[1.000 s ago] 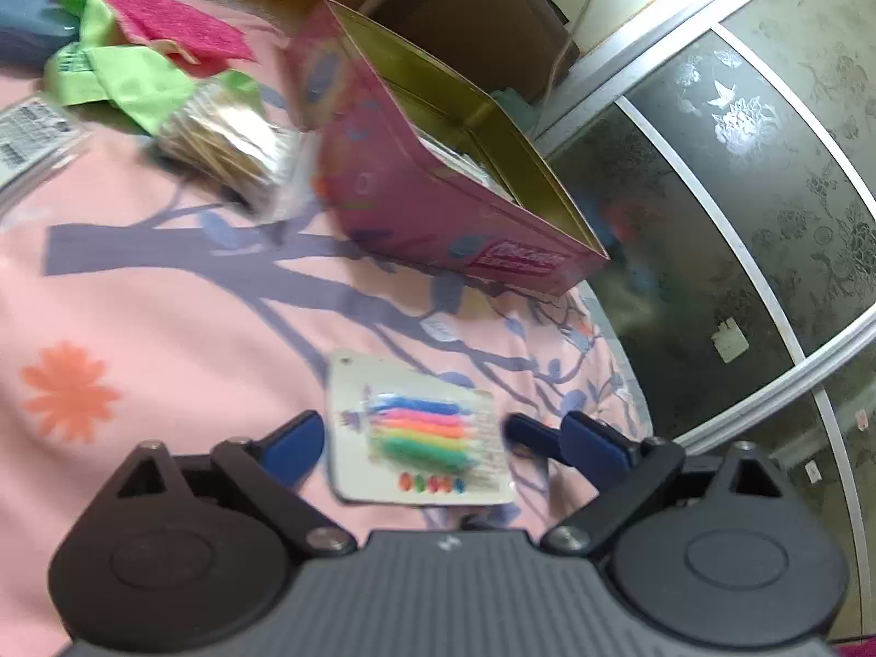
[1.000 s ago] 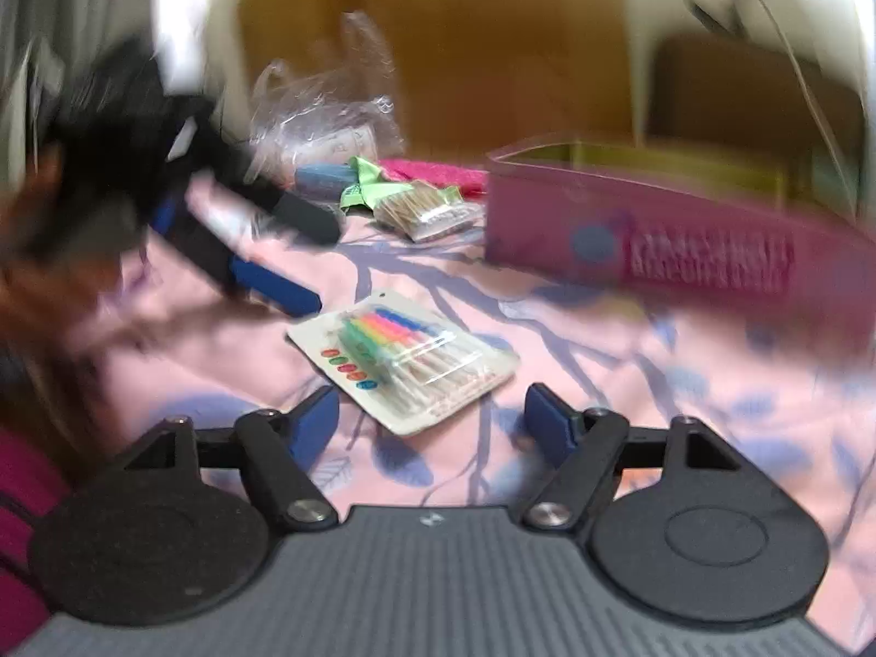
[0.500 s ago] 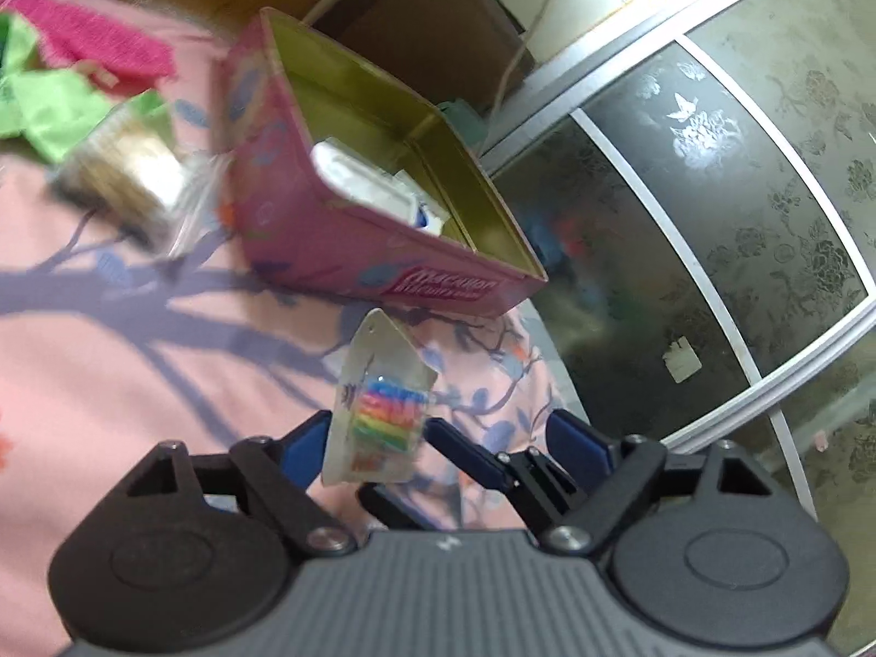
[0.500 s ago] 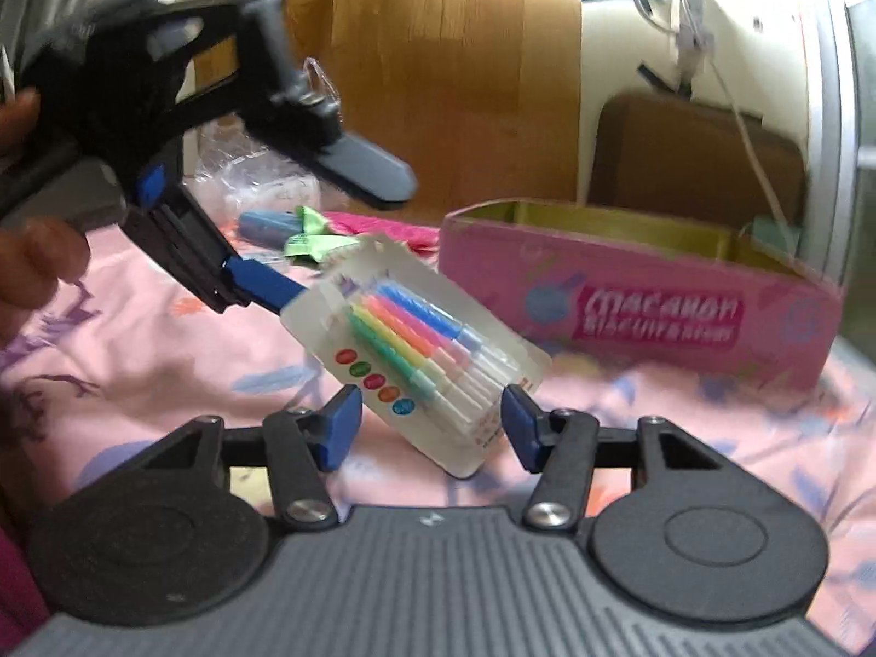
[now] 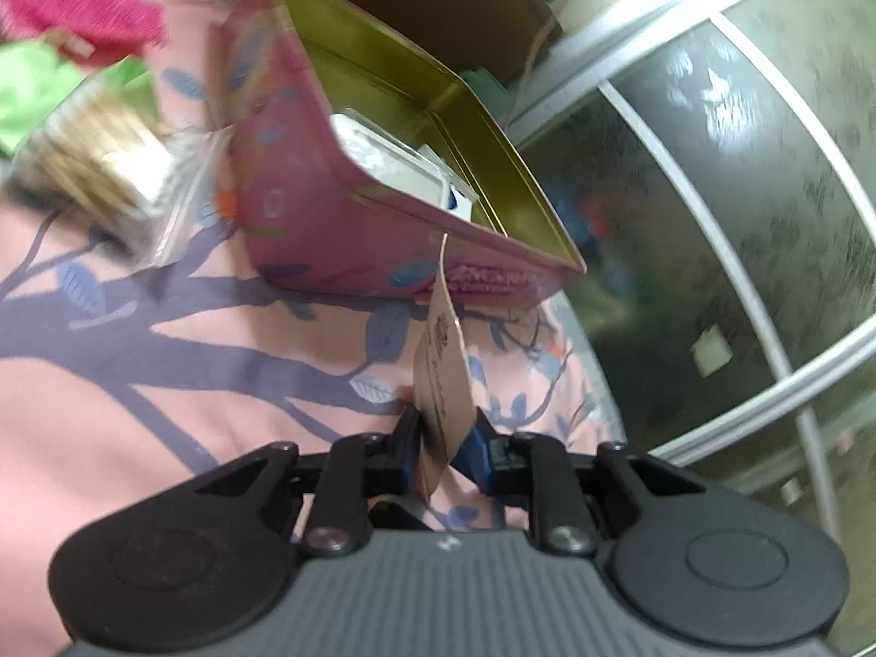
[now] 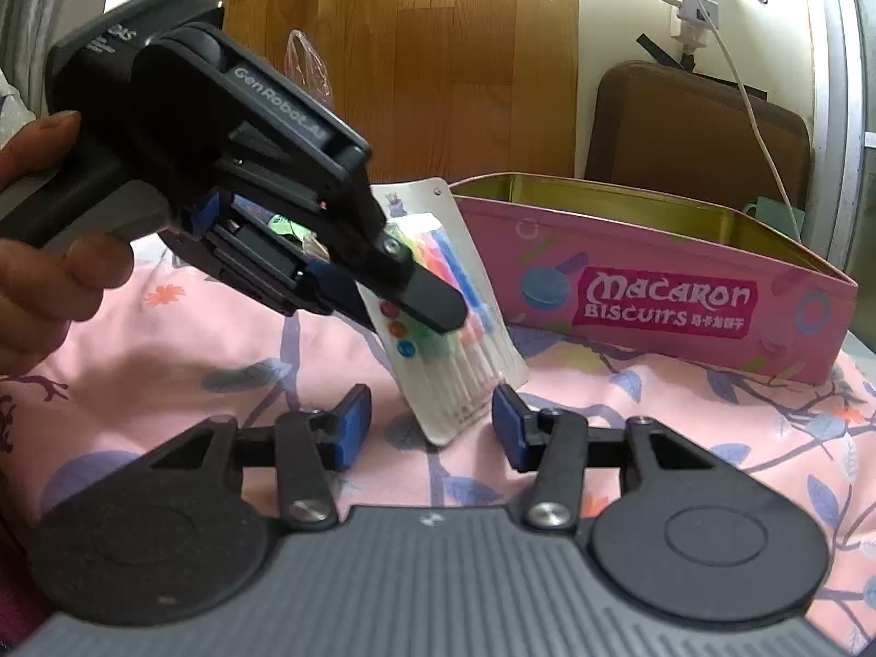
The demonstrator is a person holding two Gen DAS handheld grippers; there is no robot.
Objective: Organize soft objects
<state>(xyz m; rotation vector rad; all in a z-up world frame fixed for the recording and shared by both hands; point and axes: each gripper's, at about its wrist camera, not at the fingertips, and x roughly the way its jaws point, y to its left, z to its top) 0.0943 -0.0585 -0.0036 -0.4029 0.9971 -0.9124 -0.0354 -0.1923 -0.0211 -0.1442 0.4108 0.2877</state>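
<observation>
My left gripper (image 5: 444, 438) is shut on a card pack of coloured candles (image 5: 442, 378), seen edge-on in the left wrist view. In the right wrist view the left gripper (image 6: 405, 295) holds the same pack (image 6: 465, 317) tilted above the pink bedsheet. My right gripper (image 6: 430, 430) is open and empty, its fingers either side of the pack's lower end without touching it. The pink Macaron Biscuits tin (image 6: 657, 295) stands open behind; in the left wrist view the tin (image 5: 339, 202) holds white packets.
A clear bag of wooden sticks (image 5: 104, 148), green cloth (image 5: 27, 87) and a magenta cloth (image 5: 82, 11) lie left of the tin. A glass sliding door (image 5: 739, 219) runs along the bed's right edge. A brown chair back (image 6: 695, 126) stands behind the tin.
The left gripper closed on the candle pack, lifted it off the sheet and moved it toward the tin. The right gripper stayed open and moved closer to the pack.
</observation>
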